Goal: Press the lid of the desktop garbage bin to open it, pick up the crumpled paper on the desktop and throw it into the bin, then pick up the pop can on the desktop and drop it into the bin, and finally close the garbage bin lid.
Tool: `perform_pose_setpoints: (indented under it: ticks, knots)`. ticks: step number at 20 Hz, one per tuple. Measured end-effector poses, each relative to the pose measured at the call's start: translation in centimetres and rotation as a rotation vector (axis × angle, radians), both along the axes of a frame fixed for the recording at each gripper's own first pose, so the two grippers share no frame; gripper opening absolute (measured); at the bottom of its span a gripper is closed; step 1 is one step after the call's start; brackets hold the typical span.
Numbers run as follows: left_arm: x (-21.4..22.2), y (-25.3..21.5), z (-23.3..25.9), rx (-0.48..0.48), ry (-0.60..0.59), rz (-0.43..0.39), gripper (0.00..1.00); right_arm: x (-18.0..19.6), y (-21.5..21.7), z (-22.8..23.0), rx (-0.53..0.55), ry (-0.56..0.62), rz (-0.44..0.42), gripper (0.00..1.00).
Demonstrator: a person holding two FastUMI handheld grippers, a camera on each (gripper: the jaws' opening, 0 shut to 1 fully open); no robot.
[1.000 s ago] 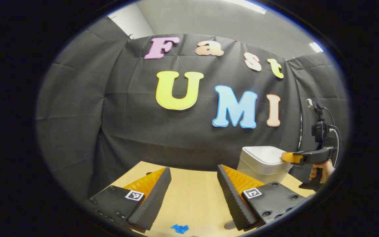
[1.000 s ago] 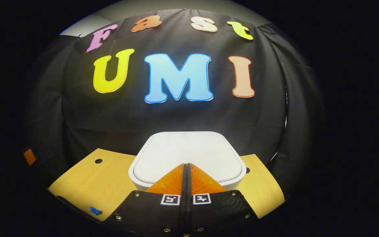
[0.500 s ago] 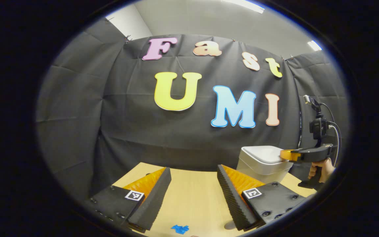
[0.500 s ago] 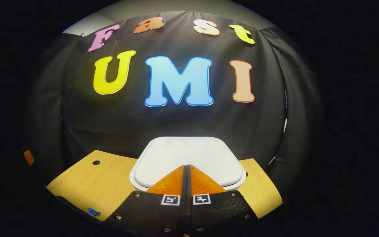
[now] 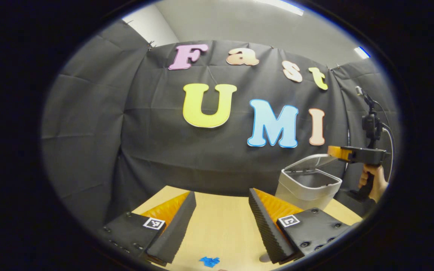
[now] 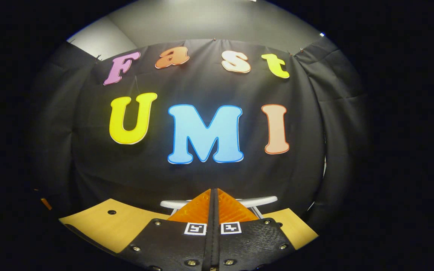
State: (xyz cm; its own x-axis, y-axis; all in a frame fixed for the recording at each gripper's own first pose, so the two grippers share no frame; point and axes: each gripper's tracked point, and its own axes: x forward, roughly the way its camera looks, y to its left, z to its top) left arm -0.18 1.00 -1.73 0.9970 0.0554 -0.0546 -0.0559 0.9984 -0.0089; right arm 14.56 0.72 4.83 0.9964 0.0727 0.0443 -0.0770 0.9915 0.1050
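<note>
Your left gripper idles over the table, fingers spread, holding nothing. Right of it the bin stands near the table's far edge, lid popped up. Your right gripper, fingers pressed together, hovers above it; lift clear so the lid swings fully open, then fetch the paper.

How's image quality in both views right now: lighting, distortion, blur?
Left gripper view: even light, ceiling lamp strips bright at the top, strong fisheye bend at the edges; bin, its raised lid and the right gripper read sharp. Right gripper view: darker, light falls off toward the sides; table sharp, lid edge thin, no motion blur.
</note>
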Motion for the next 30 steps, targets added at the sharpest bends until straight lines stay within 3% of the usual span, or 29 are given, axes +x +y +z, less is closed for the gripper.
perform_pose_setpoints:
  ticks: [12, 13, 14, 15, 17, 18, 21, 22, 24, 28, 29, 30]
  knots:
    - [-0.2, -0.1, -0.4, 0.001, 0.008, -0.010, 1.00, -4.0, 0.9, 1.0, -0.065, -0.052, 0.011, 0.01]
    - [-0.2, 0.0, -0.4, 0.003, 0.009, -0.010, 1.00, -4.3, 0.8, 0.8, -0.064, -0.054, 0.011, 0.06]
    - [-0.2, 0.0, -0.4, 0.004, 0.009, -0.010, 1.00, -4.7, 0.9, 0.9, -0.066, -0.056, 0.011, 0.18]
    - [-0.1, 0.1, -0.3, 0.005, 0.009, -0.009, 1.00, -5.0, 0.9, 0.6, -0.073, -0.056, 0.011, 0.23]
    - [-0.1, 0.1, -0.4, 0.007, 0.013, -0.007, 1.00, -5.6, 1.4, 0.2, -0.092, -0.045, 0.024, 0.42]
    - [-0.1, 0.2, -0.5, 0.010, 0.016, -0.007, 1.00, -6.1, 1.7, 0.0, -0.101, -0.042, 0.033, 0.70]
    - [-0.2, 0.5, -1.4, 0.017, 0.026, -0.006, 1.00, -7.4, 2.3, -0.6, -0.121, -0.035, 0.049, 0.78]
    - [-0.2, 0.7, -2.0, 0.018, 0.038, -0.006, 1.00, -7.9, 2.7, -0.6, -0.123, -0.040, 0.056, 0.89]
    - [-0.2, 1.2, -3.6, 0.020, 0.069, -0.004, 1.00, -8.6, 2.8, -0.4, -0.140, -0.060, 0.041, 0.99]
    - [-0.8, 3.0, -7.7, -0.011, 0.158, 0.011, 1.00, -10.7, 3.5, -0.3, -0.172, -0.096, 0.031, 0.96]
    - [-1.0, 3.5, -9.0, -0.011, 0.183, 0.017, 0.94, -11.2, 3.6, -0.6, -0.175, -0.097, 0.033, 0.96]
    - [-1.2, 3.9, -10.3, -0.010, 0.215, 0.021, 0.94, -11.6, 3.8, -0.8, -0.177, -0.094, 0.037, 0.96]
